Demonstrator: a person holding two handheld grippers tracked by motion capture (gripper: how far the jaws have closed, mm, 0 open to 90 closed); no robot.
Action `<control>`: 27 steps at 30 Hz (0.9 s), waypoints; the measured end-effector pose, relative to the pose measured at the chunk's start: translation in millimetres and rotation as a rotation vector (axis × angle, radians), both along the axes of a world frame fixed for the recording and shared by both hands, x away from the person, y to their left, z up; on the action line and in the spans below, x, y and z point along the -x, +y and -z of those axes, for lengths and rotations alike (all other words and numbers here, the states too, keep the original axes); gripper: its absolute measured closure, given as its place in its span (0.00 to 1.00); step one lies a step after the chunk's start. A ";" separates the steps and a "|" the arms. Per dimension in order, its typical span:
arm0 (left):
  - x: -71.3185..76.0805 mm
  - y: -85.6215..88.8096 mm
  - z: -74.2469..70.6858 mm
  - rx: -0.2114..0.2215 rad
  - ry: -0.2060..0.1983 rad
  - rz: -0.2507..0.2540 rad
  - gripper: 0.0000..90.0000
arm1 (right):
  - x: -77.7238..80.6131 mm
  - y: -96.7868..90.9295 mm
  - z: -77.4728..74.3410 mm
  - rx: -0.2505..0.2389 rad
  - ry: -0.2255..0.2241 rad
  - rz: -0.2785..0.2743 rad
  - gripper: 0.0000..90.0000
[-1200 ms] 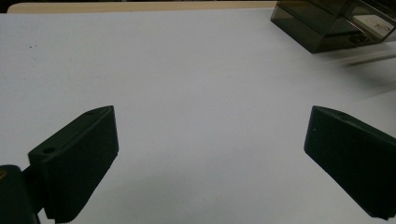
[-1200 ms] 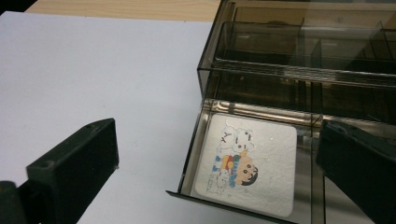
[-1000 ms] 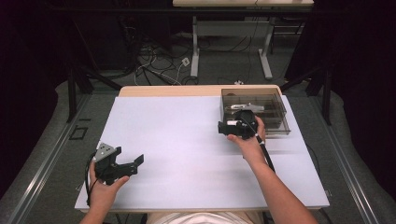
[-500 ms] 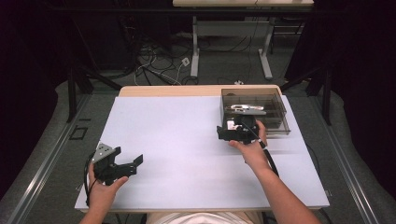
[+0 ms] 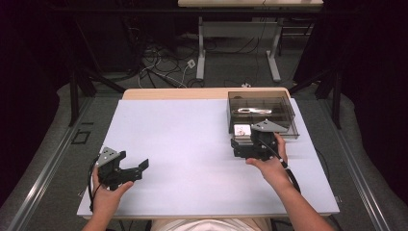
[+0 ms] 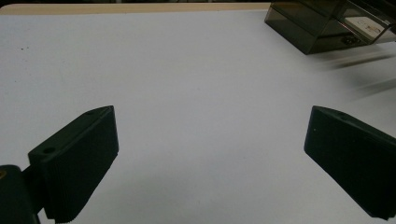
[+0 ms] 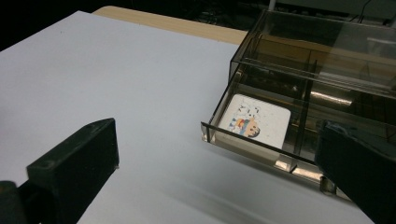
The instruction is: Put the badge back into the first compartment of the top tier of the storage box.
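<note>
Right gripper released, jaws spread before open drawer, lined up toward picture card inside. Left gripper released, parked idle, well apart.

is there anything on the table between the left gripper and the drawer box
No. In the high view the white table top is bare between the left gripper and the smoky drawer box; the left gripper view agrees.
</note>
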State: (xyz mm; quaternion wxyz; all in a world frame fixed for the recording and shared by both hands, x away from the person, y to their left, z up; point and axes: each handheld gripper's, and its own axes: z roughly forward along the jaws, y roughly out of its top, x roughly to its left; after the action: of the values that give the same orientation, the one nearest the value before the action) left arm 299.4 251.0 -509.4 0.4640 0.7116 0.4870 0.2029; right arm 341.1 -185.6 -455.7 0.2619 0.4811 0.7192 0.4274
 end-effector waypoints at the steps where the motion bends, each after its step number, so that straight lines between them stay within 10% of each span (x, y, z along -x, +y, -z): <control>1: -0.2 0.0 0.0 -0.003 -0.001 0.001 0.03 | 2.6 -1.0 0.4 -0.005 -0.002 0.002 0.00; 27: 0.2 -0.3 0.5 -0.009 0.007 -0.005 0.03 | 38.1 -35.8 25.6 -0.001 -0.013 0.027 0.00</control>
State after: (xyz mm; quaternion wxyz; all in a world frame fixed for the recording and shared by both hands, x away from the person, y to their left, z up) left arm 299.2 250.7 -510.0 0.4586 0.7132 0.4893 0.2039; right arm 302.9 -221.4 -481.3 0.2723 0.4881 0.7108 0.4271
